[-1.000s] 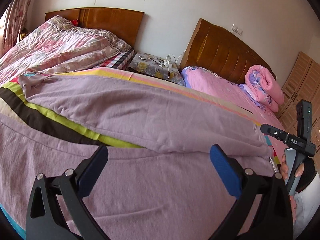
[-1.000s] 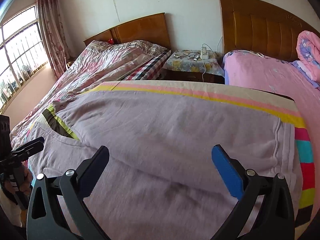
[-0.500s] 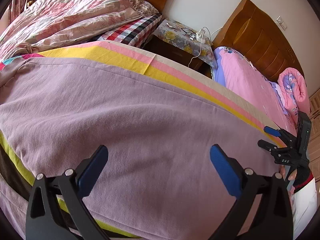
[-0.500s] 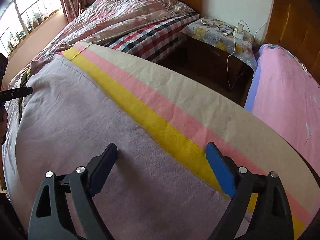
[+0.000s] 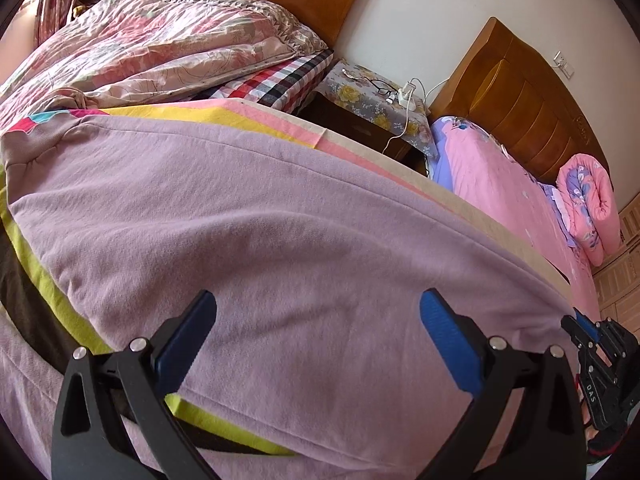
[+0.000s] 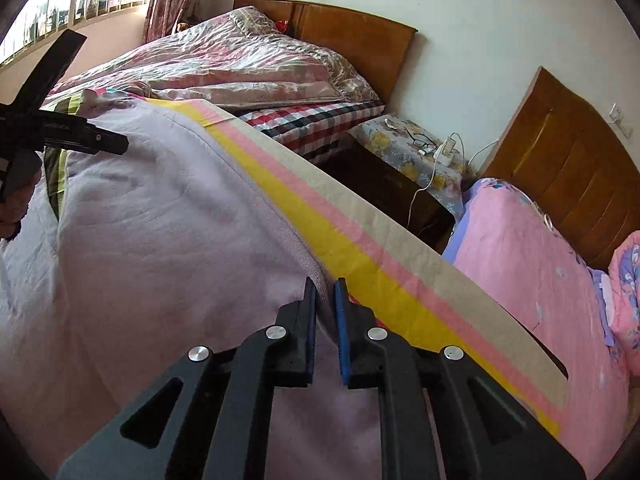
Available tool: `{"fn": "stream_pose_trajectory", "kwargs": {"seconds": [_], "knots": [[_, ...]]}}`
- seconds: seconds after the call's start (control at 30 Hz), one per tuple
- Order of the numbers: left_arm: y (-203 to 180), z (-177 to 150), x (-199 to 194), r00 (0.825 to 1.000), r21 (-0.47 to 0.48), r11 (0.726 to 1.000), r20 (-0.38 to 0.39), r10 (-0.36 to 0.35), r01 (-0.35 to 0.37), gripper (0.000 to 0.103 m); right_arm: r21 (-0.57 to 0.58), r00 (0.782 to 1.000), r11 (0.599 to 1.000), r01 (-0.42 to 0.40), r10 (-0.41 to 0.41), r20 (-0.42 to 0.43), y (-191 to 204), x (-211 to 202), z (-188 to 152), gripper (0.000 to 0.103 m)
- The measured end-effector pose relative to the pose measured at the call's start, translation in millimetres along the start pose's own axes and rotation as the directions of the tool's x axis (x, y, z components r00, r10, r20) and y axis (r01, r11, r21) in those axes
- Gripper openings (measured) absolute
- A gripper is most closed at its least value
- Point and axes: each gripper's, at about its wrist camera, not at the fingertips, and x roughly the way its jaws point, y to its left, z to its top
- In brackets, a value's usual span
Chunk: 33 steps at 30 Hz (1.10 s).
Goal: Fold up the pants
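Observation:
Lilac pants [image 5: 280, 240] lie spread flat on a striped sheet [image 5: 256, 118]. They fill the near part of both views, and show in the right wrist view [image 6: 160, 240] too. My left gripper [image 5: 318, 308] is open, jaws wide apart just above the pants' upper layer. My right gripper [image 6: 325, 292] is shut on the pants' far edge beside the sheet's yellow stripe [image 6: 360, 264]. The right gripper also shows at the far right of the left wrist view [image 5: 592, 344]. The left gripper shows at the left edge of the right wrist view [image 6: 80, 136].
A second bed with a floral quilt [image 5: 160, 40] lies beyond on the left. A nightstand [image 5: 372, 100] with glasses and a charger stands between the beds. A pink bed [image 5: 512, 200] with a rolled blanket [image 5: 588, 200] is on the right.
My right gripper has closed from wide open onto the pants' far edge. My left gripper stayed open and shifted over the pants. Both views have swung.

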Motion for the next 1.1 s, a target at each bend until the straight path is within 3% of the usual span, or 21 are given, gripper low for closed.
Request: {"fn": "stream_pose_trajectory", "kwargs": {"seconds": [0.13, 0.27, 0.37, 0.4, 0.43, 0.47, 0.5, 0.57, 0.67, 0.7, 0.77, 0.87, 0.97, 1.0, 1.1], "knots": [[14.8, -36.5, -56.5, 0.997, 0.007, 0.999, 0.054, -0.048, 0.048, 0.102, 0.025, 0.998, 0.999, 0.044, -0.046, 0.05, 62.1, -68.7, -50.8, 0.012], [27.9, -80.2, -80.4, 0.996, 0.015, 0.997, 0.051, -0.072, 0.071, 0.102, 0.177, 0.998, 0.983, 0.056, -0.053, -0.024, 102.9, -73.5, -105.9, 0.014], [33.7, -108.8, -67.1, 0.997, 0.006, 0.997, -0.024, -0.078, 0.078, 0.102, 0.276, 0.994, 0.96, 0.053, -0.025, -0.106, 106.1, -63.4, -123.3, 0.023], [34.6, -115.0, -63.9, 0.996, 0.001, 0.997, -0.044, -0.079, 0.079, 0.102, 0.335, 0.996, 0.942, 0.038, -0.01, -0.085, 102.2, -74.1, -125.7, 0.039], [34.0, -120.6, -63.7, 0.995, 0.002, 0.996, -0.051, -0.085, 0.085, 0.102, 0.404, 0.999, 0.915, 0.005, 0.017, -0.051, 94.9, -87.6, -129.4, 0.068], [33.1, -124.3, -66.2, 0.994, 0.007, 0.995, -0.05, -0.096, 0.097, 0.102, 0.468, 0.999, 0.883, -0.026, 0.037, -0.013, 88.3, -102.5, -134.9, 0.079], [32.7, -125.3, -68.1, 0.993, 0.011, 0.994, -0.045, -0.111, 0.112, 0.102, 0.524, 0.999, 0.851, -0.043, 0.04, 0.018, 81.0, -116.7, -143.0, 0.083], [33.8, -126.0, -71.5, 0.987, 0.001, 0.988, -0.039, -0.155, 0.155, 0.101, 0.649, 0.998, 0.758, -0.066, 0.046, 0.047, 62.5, -137.0, -169.3, 0.083], [41.1, -128.1, -66.3, 0.979, -0.051, 0.98, -0.051, -0.197, 0.194, 0.101, 0.853, 0.996, 0.514, -0.092, 0.06, 0.071, 22.8, -142.6, -216.9, 0.076], [42.1, -128.9, -64.5, 0.978, -0.058, 0.978, -0.049, -0.205, 0.202, 0.101, 0.894, 0.997, 0.441, -0.08, 0.047, 0.066, 9.3, -142.2, -231.3, 0.068], [43.5, -127.8, -61.1, 0.981, -0.07, 0.979, -0.03, -0.192, 0.19, 0.1, 0.934, 0.997, 0.349, -0.076, 0.012, 0.076, -9.3, -141.1, -247.6, 0.065], [47.0, -129.5, -58.3, 0.981, -0.084, 0.978, -0.02, -0.195, 0.192, 0.1, 0.966, 0.999, 0.254, -0.041, -0.016, 0.047, -34.0, -126.8, -256.5, 0.064], [48.1, -127.8, -57.8, 0.981, -0.079, 0.978, -0.015, -0.194, 0.193, 0.1, 0.98, 0.998, 0.193, -0.056, -0.018, 0.06, -51.8, -115.2, -252.4, 0.064], [48.7, -127.1, -58.3, 0.982, -0.079, 0.979, -0.012, -0.19, 0.188, 0.1, 0.981, 0.998, 0.184, -0.057, -0.017, 0.061, -52.7, -114.0, -249.9, 0.064], [49.1, -125.4, -61.1, 0.983, -0.075, 0.981, -0.008, -0.181, 0.18, 0.099, 0.974, 0.995, 0.208, -0.093, 0.038, 0.088, -44.8, -121.5, -241.6, 0.061]]}}
